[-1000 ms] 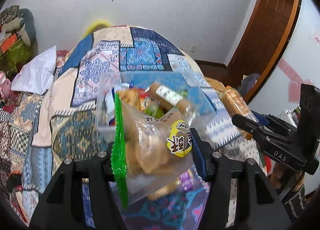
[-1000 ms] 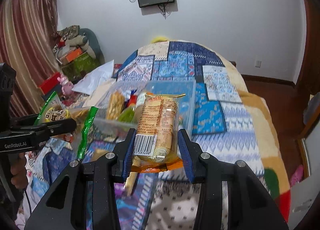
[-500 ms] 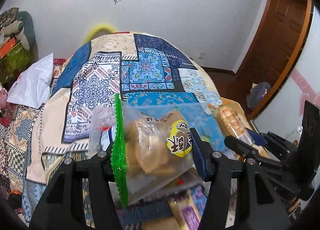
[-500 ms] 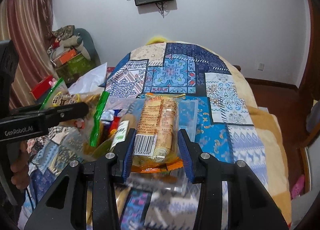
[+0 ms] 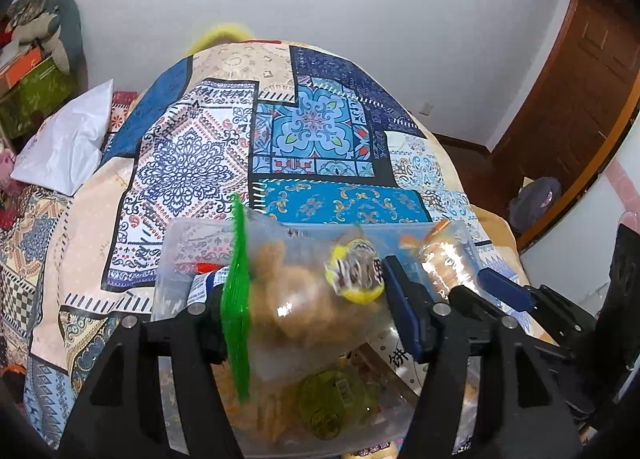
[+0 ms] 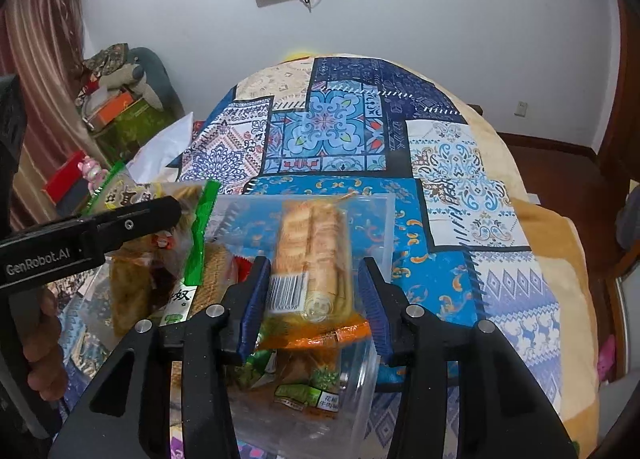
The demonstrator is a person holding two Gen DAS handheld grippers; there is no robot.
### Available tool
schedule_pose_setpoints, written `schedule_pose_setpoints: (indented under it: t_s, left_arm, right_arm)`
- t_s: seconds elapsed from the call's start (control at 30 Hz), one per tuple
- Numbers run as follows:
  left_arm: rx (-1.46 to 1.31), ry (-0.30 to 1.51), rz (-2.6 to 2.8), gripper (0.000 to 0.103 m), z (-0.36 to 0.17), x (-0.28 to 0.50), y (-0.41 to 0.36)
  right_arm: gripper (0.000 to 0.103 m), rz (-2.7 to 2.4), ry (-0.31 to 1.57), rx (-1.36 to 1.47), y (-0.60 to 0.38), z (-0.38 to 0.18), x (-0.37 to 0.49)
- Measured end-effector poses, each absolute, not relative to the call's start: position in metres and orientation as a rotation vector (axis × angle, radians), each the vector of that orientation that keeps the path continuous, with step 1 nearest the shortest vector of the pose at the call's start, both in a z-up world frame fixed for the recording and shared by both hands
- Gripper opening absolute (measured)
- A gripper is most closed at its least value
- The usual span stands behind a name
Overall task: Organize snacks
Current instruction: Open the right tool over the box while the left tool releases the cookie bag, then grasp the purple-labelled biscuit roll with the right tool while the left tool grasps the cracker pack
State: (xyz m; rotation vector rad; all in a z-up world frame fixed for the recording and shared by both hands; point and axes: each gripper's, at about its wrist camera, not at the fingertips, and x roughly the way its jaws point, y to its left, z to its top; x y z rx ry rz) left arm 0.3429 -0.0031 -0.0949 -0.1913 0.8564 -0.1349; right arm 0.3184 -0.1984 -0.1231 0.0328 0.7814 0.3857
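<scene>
My left gripper is shut on a clear snack bag with a green edge and a yellow label, held over the clear plastic bin on the patchwork bed. My right gripper stands wider apart around a biscuit pack with a barcode and orange end, also over the bin; the pack looks loose between the pads. The bin holds several snack packets. The left gripper and its bag show at the left of the right wrist view; the biscuit pack shows at the right of the left wrist view.
The bin sits near the foot of a bed with a blue patchwork cover. A white pillow lies at the left. Boxes and a plush toy are stacked by the left wall. A wooden door stands at the right.
Both grippers have moved forward and down over the bin. The right jaws have spread, and the biscuit pack has tipped away and sunk lower between them.
</scene>
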Motion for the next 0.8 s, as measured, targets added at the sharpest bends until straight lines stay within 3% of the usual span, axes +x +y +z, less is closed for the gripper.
schedule_pose_setpoints:
  t_s: [0.5,0.8]
  left_arm:
    - [-0.089,0.799,-0.152,0.075,-0.053,0.266,-0.002]
    - [-0.035,0.822,-0.174,0.079,-0.057,0.205,0.002]
  right_arm:
    - [0.048,0.41,0.711,0.02,-0.218,-0.082,0.256]
    - [0.053,0.417,0.741,0.018,-0.214,-0.094,0.212]
